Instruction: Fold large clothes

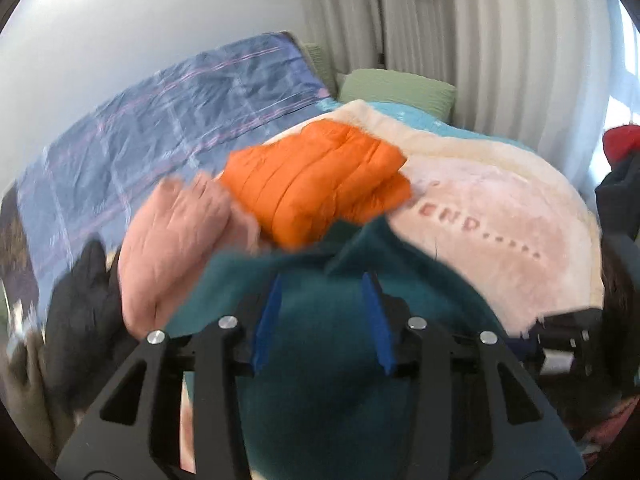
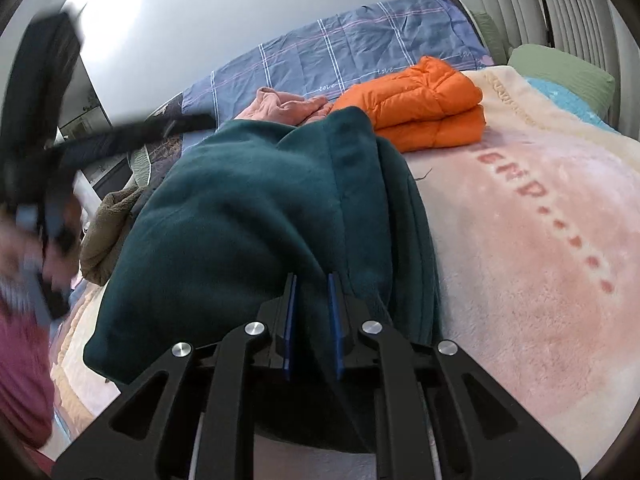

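A dark teal fleece garment (image 2: 240, 216) lies bunched on the pink plush blanket (image 2: 540, 248) on the bed; it also shows in the left wrist view (image 1: 328, 344). My right gripper (image 2: 312, 280) has its blue fingers (image 2: 289, 320) closed on a fold at the garment's near edge. My left gripper (image 1: 324, 284) is open, its blue fingers (image 1: 267, 320) spread over the teal fabric, gripping nothing. In the right wrist view the left gripper is a dark blur at far left.
A folded orange puffer jacket (image 2: 424, 100) lies beyond the teal garment, also in the left wrist view (image 1: 320, 184). A pink garment (image 1: 172, 236) lies to its left, dark clothes (image 1: 80, 308) further left. Blue checked quilt (image 1: 160, 128), green pillow (image 1: 400, 88), curtains (image 1: 480, 40) behind.
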Motion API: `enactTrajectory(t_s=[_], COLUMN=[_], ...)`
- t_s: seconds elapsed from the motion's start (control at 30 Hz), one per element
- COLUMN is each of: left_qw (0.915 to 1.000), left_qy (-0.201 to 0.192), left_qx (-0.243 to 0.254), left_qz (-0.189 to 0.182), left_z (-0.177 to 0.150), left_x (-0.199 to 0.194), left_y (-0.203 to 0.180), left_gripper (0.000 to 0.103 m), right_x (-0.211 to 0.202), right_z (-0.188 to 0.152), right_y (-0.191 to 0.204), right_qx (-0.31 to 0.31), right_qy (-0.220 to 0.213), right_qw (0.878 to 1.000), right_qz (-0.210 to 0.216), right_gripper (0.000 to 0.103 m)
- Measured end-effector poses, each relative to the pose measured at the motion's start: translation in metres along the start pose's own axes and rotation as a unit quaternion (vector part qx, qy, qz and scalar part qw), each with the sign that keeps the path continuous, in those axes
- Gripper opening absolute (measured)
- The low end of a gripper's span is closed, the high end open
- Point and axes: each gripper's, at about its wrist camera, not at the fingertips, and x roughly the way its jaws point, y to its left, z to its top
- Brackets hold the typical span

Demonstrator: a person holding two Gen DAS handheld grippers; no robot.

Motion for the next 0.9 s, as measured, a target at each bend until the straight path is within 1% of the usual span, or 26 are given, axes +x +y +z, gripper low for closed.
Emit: enactTrajectory(t_s=[0.03, 0.07, 0.1, 0.13, 0.17, 0.23, 0.27, 0.33, 0.43, 0.47, 0.5, 0.53, 0.57, 0.6, 0.63, 0.67, 0.7, 0.77, 0.8, 0.83, 0.87, 0.9], left_qw=[0.9998, 0.9991, 0.9969, 0.9917, 0.9857, 0.9853, 0.9856, 0.9885, 0.9962, 0.9982, 0.9994, 0.9998, 0.9995, 0.9995, 0.9997, 0.9998, 0.9997, 0.9999, 0.9997, 0.9996, 0.9997, 0.9998], left_qy=[0.01, 0.03, 0.063, 0.114, 0.155, 0.163, 0.162, 0.145, 0.08, 0.054, 0.032, 0.016, 0.002, -0.001, -0.001, 0.008, 0.018, -0.003, -0.004, -0.004, -0.002, -0.001], left_qx=[0.015, 0.031, 0.046, 0.058, 0.066, 0.049, 0.044, 0.043, 0.027, 0.017, 0.003, -0.012, -0.025, -0.024, -0.021, -0.015, -0.013, -0.01, -0.023, -0.027, -0.024, -0.022], left_qz=[-0.004, -0.005, -0.007, -0.008, -0.004, -0.014, -0.017, -0.01, 0.018, 0.021, 0.015, 0.0, -0.018, -0.021, -0.016, -0.009, -0.013, 0.004, -0.001, -0.005, -0.005, -0.005], left_z=[0.008, 0.014, 0.013, 0.007, 0.0, 0.008, 0.009, 0.005, -0.001, -0.003, -0.005, -0.006, -0.009, -0.013, -0.016, -0.023, -0.032, -0.043, -0.043, -0.042, -0.041, -0.041], left_x=[0.012, 0.033, 0.06, 0.094, 0.125, 0.131, 0.131, 0.124, 0.093, 0.076, 0.06, 0.046, 0.031, 0.023, 0.021, 0.024, 0.033, 0.041, 0.042, 0.042, 0.042, 0.042], left_y=[-0.004, -0.009, -0.015, -0.02, -0.023, -0.018, -0.017, -0.017, -0.014, -0.012, -0.008, -0.004, 0.002, 0.006, 0.008, 0.011, 0.012, 0.008, 0.012, 0.014, 0.013, 0.012], left_gripper=[0.043, 0.043, 0.043, 0.045, 0.046, 0.047, 0.047, 0.048, 0.049, 0.051, 0.057, 0.064, 0.065, 0.065, 0.065, 0.065, 0.065, 0.065, 0.065, 0.065, 0.065, 0.065], right_x=[0.0, 0.001, 0.002, 0.003, 0.005, 0.006, 0.006, 0.005, 0.0, -0.002, -0.003, -0.003, -0.003, -0.002, -0.002, -0.002, -0.003, -0.008, -0.009, -0.014, -0.017, -0.019], right_z=[0.0, 0.0, 0.0, -0.001, -0.002, -0.001, 0.0, 0.0, 0.0, 0.001, 0.003, 0.005, 0.006, 0.007, 0.008, 0.01, 0.014, 0.024, 0.03, 0.041, 0.049, 0.058], right_y=[0.0, -0.003, -0.004, -0.004, -0.003, -0.002, -0.003, -0.004, -0.004, -0.005, -0.005, -0.007, -0.008, -0.009, -0.01, -0.009, -0.008, -0.006, -0.004, -0.001, 0.001, 0.004], right_qx=[0.003, 0.006, 0.009, 0.008, 0.005, -0.005, -0.002, -0.001, -0.009, -0.009, -0.009, -0.011, -0.012, -0.011, -0.009, -0.01, -0.011, -0.014, -0.019, -0.029, -0.038, -0.049], right_qy=[-0.002, -0.003, -0.005, -0.003, -0.004, -0.015, -0.012, -0.01, -0.003, 0.001, 0.007, 0.013, 0.017, 0.021, 0.026, 0.03, 0.033, 0.034, 0.034, 0.023, 0.009, -0.004], right_qw=[1.0, 1.0, 1.0, 1.0, 1.0, 1.0, 1.0, 1.0, 1.0, 1.0, 1.0, 1.0, 0.999, 0.999, 0.999, 0.999, 0.999, 0.999, 0.999, 0.999, 0.999, 0.999], right_qz=[0.001, 0.003, 0.004, -0.002, -0.009, -0.015, -0.011, 0.002, 0.018, 0.022, 0.024, 0.023, 0.025, 0.03, 0.034, 0.035, 0.039, 0.04, 0.033, 0.02, 0.005, -0.014], right_gripper=[0.014, 0.014, 0.014, 0.014, 0.014, 0.014, 0.014, 0.014, 0.014, 0.014, 0.014, 0.014, 0.014, 0.014, 0.014, 0.015, 0.016, 0.017, 0.017, 0.019, 0.022, 0.032])
